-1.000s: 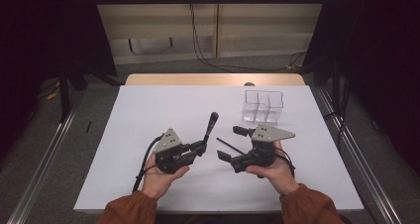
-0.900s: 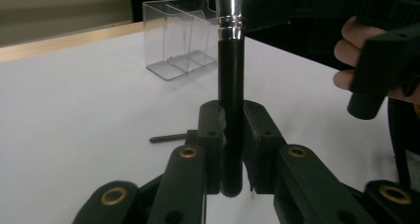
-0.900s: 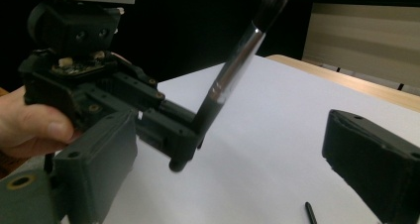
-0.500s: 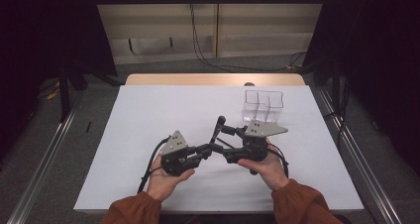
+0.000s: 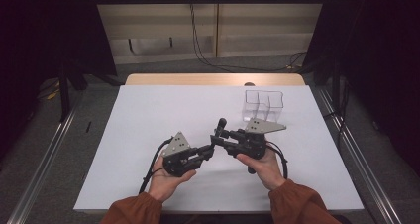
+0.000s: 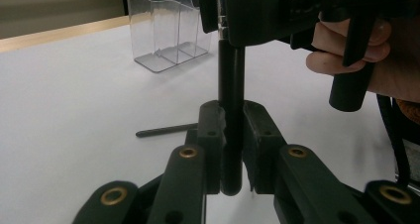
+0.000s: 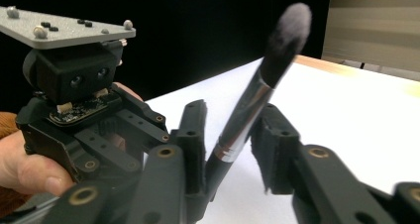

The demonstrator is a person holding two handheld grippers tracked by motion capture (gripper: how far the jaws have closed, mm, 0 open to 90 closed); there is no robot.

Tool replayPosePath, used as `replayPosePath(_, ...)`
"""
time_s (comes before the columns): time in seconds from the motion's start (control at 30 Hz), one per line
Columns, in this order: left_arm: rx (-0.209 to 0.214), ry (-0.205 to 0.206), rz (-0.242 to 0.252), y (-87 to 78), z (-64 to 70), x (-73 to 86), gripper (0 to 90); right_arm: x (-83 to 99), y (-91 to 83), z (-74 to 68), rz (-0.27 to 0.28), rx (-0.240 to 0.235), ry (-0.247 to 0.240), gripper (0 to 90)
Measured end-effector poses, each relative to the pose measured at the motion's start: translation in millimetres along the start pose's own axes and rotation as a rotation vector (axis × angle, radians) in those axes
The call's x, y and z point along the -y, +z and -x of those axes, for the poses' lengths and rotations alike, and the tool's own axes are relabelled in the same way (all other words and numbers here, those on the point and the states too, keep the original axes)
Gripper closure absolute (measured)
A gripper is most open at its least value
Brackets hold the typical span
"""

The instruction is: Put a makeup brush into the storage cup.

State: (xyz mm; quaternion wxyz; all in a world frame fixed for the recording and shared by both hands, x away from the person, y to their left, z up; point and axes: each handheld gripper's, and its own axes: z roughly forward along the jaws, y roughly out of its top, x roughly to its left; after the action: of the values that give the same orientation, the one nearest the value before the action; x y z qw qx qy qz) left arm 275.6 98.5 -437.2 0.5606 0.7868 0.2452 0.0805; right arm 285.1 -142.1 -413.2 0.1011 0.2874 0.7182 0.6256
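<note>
- Standing near the table's centre, one makeup brush is clamped by its dark handle between the pressed-together jaws of the left gripper, bristles up toward 12 o'clock; this hold seems meant to present the free upper shaft for a handover.
- Flanking the brush's metal ferrule, the jaws of the right gripper stand spread, not pinching it, judged ready to close.
- One thin dark stick lies flat on the white table, at about 9 o'clock of the left gripper's jaws in the left gripper view.
- One clear divided organiser stands at roughly 1 o'clock of the grippers, apart from them, a likely destination for the brush.
- Two hands, left hand and right hand, each carry one gripper.
</note>
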Motion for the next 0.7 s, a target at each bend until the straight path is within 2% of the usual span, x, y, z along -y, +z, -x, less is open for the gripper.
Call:
replayPosePath(0.1, -0.001, 0.011, -0.009, 1.6, 1.5, 1.1, 79.5, 1.0, -0.2, 1.4, 0.008, -0.007, 0.021, 73.2)
replayPosePath(0.23, 0.002, 0.004, -0.009, 1.7, 1.8, 1.4, 79.5, 2.2, -0.2, 2.8, 0.019, -0.015, 0.045, 76.3)
replayPosePath(0.47, 0.004, 0.007, -0.011, 4.2, 2.6, 5.2, 79.2, 3.4, 1.8, 2.0, -0.002, -0.051, 0.049, 79.7)
replayPosePath(0.6, 0.004, -0.006, 0.005, 2.0, 1.5, 4.8, 77.7, 2.1, 1.3, 1.5, 0.009, -0.071, 0.053, 80.3)
replayPosePath(0.7, 0.001, -0.010, 0.000, 2.5, 2.4, 6.0, 75.8, 2.0, 0.3, 0.4, 0.016, -0.068, 0.051, 80.5)
